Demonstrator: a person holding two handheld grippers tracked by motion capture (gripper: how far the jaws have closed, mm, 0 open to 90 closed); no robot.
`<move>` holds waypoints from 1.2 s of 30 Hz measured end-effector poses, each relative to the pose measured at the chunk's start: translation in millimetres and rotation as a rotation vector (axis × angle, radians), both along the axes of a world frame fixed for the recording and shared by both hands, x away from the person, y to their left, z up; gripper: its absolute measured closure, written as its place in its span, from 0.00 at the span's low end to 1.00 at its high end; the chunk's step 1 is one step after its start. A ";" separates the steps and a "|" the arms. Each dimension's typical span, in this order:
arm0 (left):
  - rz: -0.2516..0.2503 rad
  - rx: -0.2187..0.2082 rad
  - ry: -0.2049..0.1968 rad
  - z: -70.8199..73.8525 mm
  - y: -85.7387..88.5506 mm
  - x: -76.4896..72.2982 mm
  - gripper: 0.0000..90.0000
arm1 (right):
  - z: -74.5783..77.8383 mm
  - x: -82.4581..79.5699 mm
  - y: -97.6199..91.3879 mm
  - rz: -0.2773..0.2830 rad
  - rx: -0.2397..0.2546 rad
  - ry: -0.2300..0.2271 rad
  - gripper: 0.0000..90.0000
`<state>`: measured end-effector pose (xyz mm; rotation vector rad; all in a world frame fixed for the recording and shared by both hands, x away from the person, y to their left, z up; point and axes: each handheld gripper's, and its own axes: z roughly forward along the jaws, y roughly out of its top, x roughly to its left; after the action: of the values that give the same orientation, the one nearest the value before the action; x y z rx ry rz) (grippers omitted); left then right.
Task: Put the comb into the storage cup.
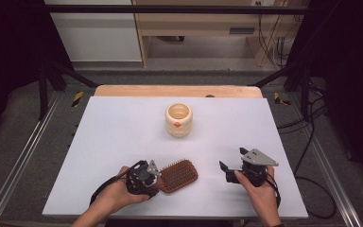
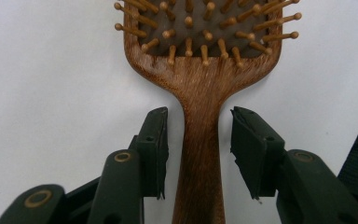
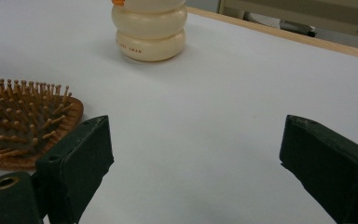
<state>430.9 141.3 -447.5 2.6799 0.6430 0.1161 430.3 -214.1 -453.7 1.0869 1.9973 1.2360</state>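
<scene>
A wooden paddle hairbrush (image 1: 179, 175) lies bristles up on the white table (image 1: 123, 132), near its front edge. My left gripper (image 1: 156, 180) straddles the brush's handle. In the left gripper view the handle (image 2: 200, 154) runs between the two black pads, and a narrow strip of table shows on each side, so the gripper (image 2: 199, 116) is open around it. My right gripper (image 1: 231, 159) rests to the right of the brush, open, with bare table between its jaws (image 3: 196, 135). The brush head (image 3: 23, 121) shows at the left of the right gripper view.
A cream ribbed cup (image 1: 178, 119) with an orange mark stands upright at the table's middle, beyond both grippers; its base (image 3: 150, 30) shows in the right gripper view. A wooden strip (image 1: 177, 91) borders the far edge. Dark frame posts and cables flank the table.
</scene>
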 end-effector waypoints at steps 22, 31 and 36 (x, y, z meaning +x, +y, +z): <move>0.008 0.023 -0.022 -3.3 -7.8 -3.7 0.80 | -0.5 0.1 0.0 0.001 0.010 0.011 0.11; 0.020 -0.027 -0.133 2.8 -5.3 -4.8 0.80 | 0.7 -0.4 -0.1 0.004 0.023 0.005 0.11; 0.055 -0.109 -0.241 11.8 -1.6 -0.8 0.80 | 2.5 -1.2 0.2 0.005 0.052 -0.003 0.11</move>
<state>430.1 139.7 -435.7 2.4923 0.6267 0.4003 429.1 -213.9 -451.3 1.1050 1.9761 1.2981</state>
